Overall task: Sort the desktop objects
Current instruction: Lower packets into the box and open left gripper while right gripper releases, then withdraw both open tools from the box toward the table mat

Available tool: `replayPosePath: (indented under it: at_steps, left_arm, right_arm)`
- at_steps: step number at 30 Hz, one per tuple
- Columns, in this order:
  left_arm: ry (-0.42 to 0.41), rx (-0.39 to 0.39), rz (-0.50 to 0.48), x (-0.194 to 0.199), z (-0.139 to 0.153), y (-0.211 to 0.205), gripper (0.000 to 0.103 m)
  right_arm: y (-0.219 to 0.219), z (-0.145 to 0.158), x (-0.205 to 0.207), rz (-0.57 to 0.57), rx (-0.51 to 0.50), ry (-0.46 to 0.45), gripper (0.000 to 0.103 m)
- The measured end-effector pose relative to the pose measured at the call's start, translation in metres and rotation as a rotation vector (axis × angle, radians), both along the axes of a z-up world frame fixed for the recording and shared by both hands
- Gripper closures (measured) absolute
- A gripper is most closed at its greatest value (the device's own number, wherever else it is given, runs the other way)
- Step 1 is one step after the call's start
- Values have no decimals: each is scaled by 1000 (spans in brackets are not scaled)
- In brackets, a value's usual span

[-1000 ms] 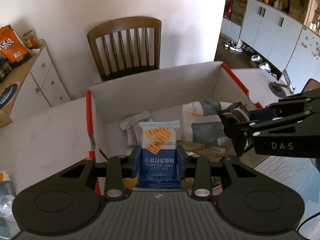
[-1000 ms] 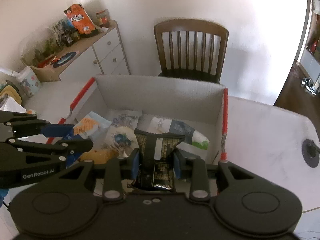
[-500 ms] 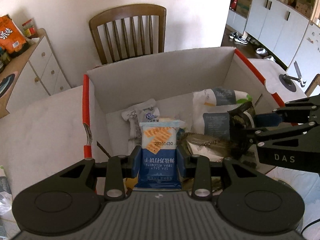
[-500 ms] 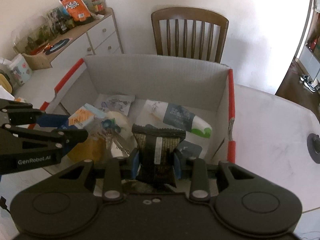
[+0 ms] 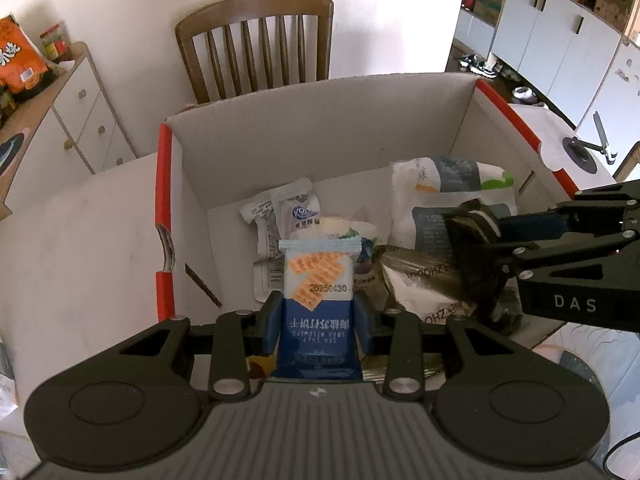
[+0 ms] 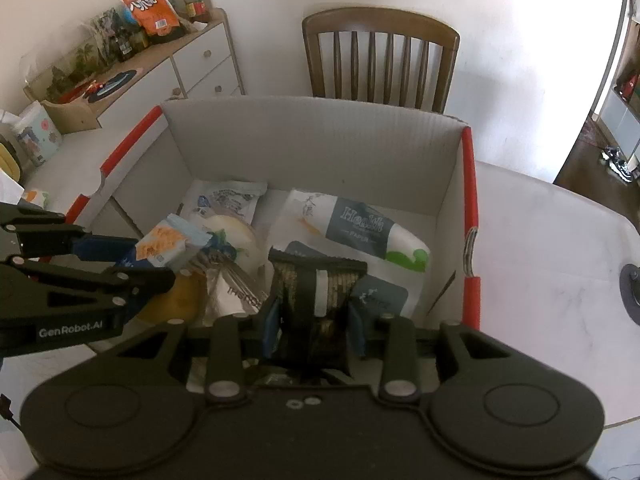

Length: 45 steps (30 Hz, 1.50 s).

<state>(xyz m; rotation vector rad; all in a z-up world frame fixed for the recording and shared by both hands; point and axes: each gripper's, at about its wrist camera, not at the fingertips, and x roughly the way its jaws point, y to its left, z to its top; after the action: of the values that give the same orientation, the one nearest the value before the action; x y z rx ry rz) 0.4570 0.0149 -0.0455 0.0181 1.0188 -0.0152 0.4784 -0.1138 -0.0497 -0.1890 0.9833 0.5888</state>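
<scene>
My left gripper [image 5: 318, 316] is shut on a blue and white cracker packet [image 5: 318, 280] and holds it over the near left part of an open white cardboard box with red edges [image 5: 320, 120]. My right gripper [image 6: 314, 312] is shut on a dark snack packet [image 6: 316, 284] over the box's near right part. Each gripper shows in the other's view, the left one [image 6: 132, 276] with the cracker packet [image 6: 168, 242], the right one [image 5: 500, 248] with the dark packet [image 5: 472, 228]. Several packets, among them a white tissue pack [image 6: 352, 228], lie in the box [image 6: 320, 148].
A wooden chair [image 5: 256, 44] stands behind the box against the wall. A white drawer cabinet [image 6: 192, 64] with an orange snack bag [image 6: 148, 4] is at the far left. The box sits on a white table [image 6: 552, 240]; a black round fitting [image 6: 630, 292] is at its right edge.
Both grippers have moved forward and lower into the box with their packets still held. The box now fills more of both views.
</scene>
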Motion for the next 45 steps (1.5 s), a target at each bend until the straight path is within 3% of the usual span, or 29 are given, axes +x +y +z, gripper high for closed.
replayPosePath:
  at_steps: [5,11,30,45]
  left_arm:
    - [2,7,-10,-1,-1,-3,65]
    - [-16,17,-9,-4,5,-6,47]
    - [-84,-21,-4,-37,50,-9,47]
    - [-154,-49,-32,-91,85,-15,46]
  right_arm:
    - [0,0,1,3,8,-2,63]
    - [-2,4,-1,8,26,-5,56]
    - [-15,44,-24,1,41,-59,51]
    - [-40,83,-75,17,41,-120,48]
